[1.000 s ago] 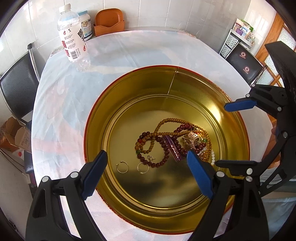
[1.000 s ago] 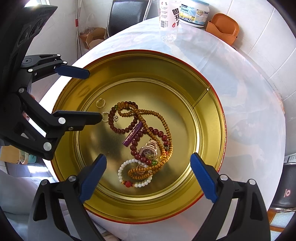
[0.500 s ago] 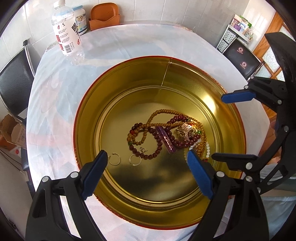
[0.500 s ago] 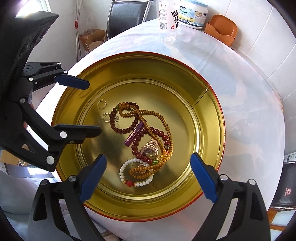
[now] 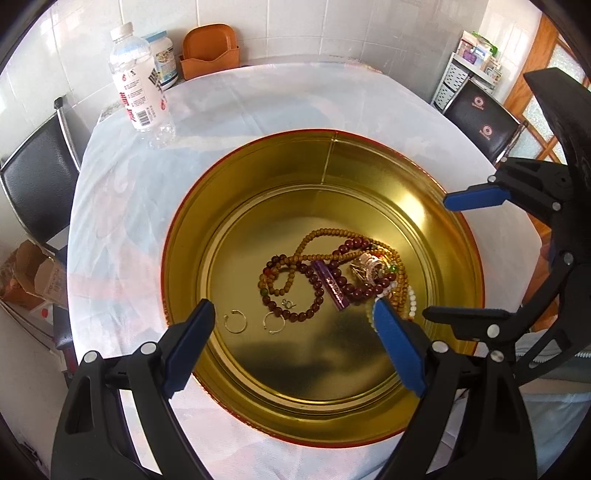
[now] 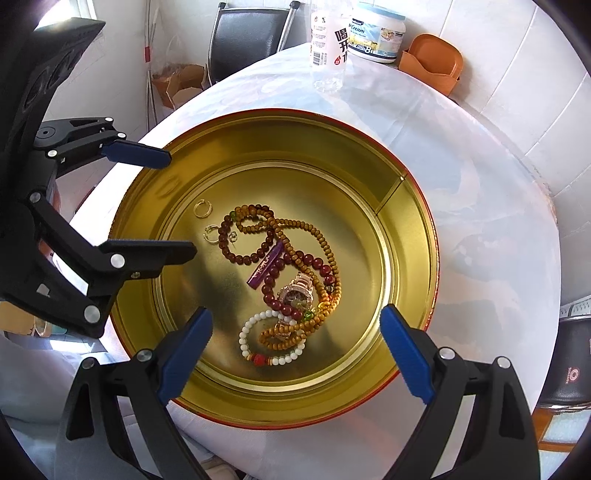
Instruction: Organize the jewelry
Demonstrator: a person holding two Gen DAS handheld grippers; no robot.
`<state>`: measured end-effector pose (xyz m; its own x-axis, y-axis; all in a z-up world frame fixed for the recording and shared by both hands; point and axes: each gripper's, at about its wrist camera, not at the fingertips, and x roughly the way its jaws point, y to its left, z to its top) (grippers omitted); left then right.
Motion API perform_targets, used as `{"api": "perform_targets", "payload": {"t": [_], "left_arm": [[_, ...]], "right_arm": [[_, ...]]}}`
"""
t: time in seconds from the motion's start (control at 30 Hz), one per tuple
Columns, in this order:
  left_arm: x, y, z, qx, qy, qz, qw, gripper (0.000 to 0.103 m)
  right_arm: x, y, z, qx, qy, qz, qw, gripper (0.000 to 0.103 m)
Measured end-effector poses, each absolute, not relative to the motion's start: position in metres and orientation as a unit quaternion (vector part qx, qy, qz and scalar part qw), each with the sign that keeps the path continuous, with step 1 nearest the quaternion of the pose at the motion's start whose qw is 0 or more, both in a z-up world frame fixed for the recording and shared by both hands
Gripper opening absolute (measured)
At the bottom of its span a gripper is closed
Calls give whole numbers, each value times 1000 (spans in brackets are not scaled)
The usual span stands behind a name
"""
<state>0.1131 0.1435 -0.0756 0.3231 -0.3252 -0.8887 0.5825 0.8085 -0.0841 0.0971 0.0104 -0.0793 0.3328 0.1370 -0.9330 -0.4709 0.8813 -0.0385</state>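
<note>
A round gold tin (image 5: 258, 162) (image 6: 413, 258) with a red rim sits on the white-clothed table. Inside lies a tangle of jewelry: brown bead necklaces (image 5: 325, 236) (image 6: 306, 229), dark red beads (image 6: 280, 291), a purple tube (image 5: 331, 285) (image 6: 265, 267), a rose-gold watch (image 6: 297, 293), a white bead bracelet (image 6: 258, 343), and two gold hoop earrings (image 5: 235, 321) (image 6: 203, 208). My left gripper (image 5: 295, 347) is open and empty above the tin's near side. My right gripper (image 6: 295, 354) is open and empty above the tin's near side; it also shows in the left wrist view (image 5: 461, 254).
A water bottle (image 5: 138, 88), a white jar (image 6: 376, 31) and an orange holder (image 5: 208, 50) stand at the table's far edge by the tiled wall. Black chairs (image 5: 33, 184) and a cardboard box (image 5: 29, 280) stand around the table.
Both grippers have drawn back and up from the tin, so it looks smaller and more of the table shows. Both stay open. The jewelry has not moved.
</note>
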Motion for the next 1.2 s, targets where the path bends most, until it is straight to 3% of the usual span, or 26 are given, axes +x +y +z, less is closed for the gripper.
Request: {"api": "perform_targets", "payload": {"t": [0.3, 0.5, 0.7, 1.2], "left_arm": [[118, 151, -72, 85, 506, -295, 806, 86], [116, 142, -78, 134, 501, -272, 811, 86], [117, 149, -75, 65, 498, -297, 812, 86], [154, 116, -55, 107, 484, -296, 817, 87]], "right_arm": [[90, 9, -78, -147, 546, 174, 806, 93], [85, 8, -80, -140, 548, 168, 807, 93], [85, 6, -82, -134, 550, 171, 806, 93], [117, -30, -68, -46, 520, 212, 826, 93]]}}
